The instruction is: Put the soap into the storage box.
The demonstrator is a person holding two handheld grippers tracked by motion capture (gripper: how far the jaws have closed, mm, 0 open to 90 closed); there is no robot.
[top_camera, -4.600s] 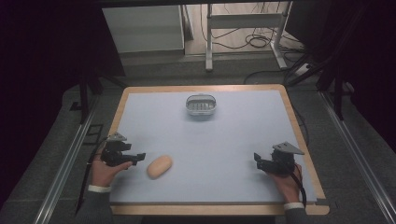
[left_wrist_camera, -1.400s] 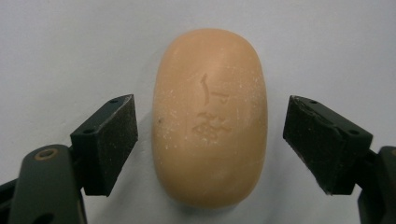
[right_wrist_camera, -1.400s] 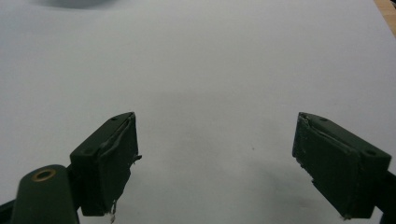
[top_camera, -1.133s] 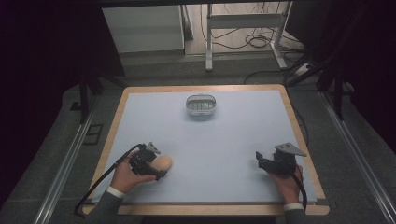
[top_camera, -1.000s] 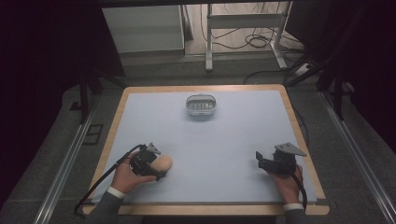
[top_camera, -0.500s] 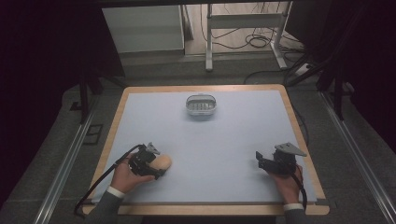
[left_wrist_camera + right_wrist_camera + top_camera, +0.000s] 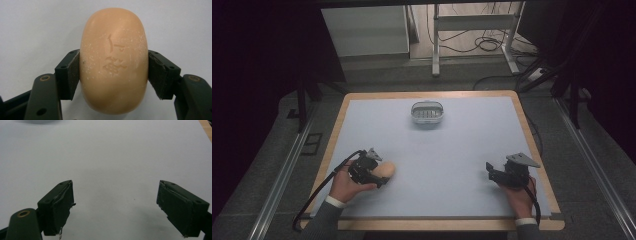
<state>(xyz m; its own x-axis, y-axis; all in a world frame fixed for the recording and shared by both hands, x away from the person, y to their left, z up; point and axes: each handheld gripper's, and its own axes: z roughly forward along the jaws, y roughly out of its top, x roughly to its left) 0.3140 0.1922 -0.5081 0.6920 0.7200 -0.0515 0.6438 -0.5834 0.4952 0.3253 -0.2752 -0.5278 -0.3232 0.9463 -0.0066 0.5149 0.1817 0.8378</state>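
Black pads: the fingers [image 7: 72, 75] of the left gripper [image 7: 113, 75] press on both long sides of the soap bar [image 7: 113, 61]; no gap shows between pad and soap.
Peach soap: it is an oval bar with a stamped mark on its upper face and some pale specks. It sits deep between the two fingers, and its far end sticks out past them.
Change, left side: 4.6 s ago the left gripper stood apart from the soap, to its left. About one second ago it had already reached the bar, and since then almost nothing moves in the high view. The grasp seems finished, not in progress.
Place of the soap: in the high view the soap bar [image 7: 384, 170] is at the near left part of the tabletop [image 7: 462, 145], at the tip of the left gripper [image 7: 371, 172]. I cannot tell if it already leaves the surface or rests on it.
Right fingers: the right gripper [image 7: 115, 205] has its fingers wide apart, nothing between them, above bare tabletop.
Change, right side: none that I can see; the right gripper [image 7: 499, 176] stays at the near right, well apart from the soap.
Dish: a small clear soap dish [image 7: 427, 113] stands at the far middle, well apart from both grippers, and looks empty.
Meaning for the task: I judge the pick is secured, so the lift and the carry toward the dish come next.
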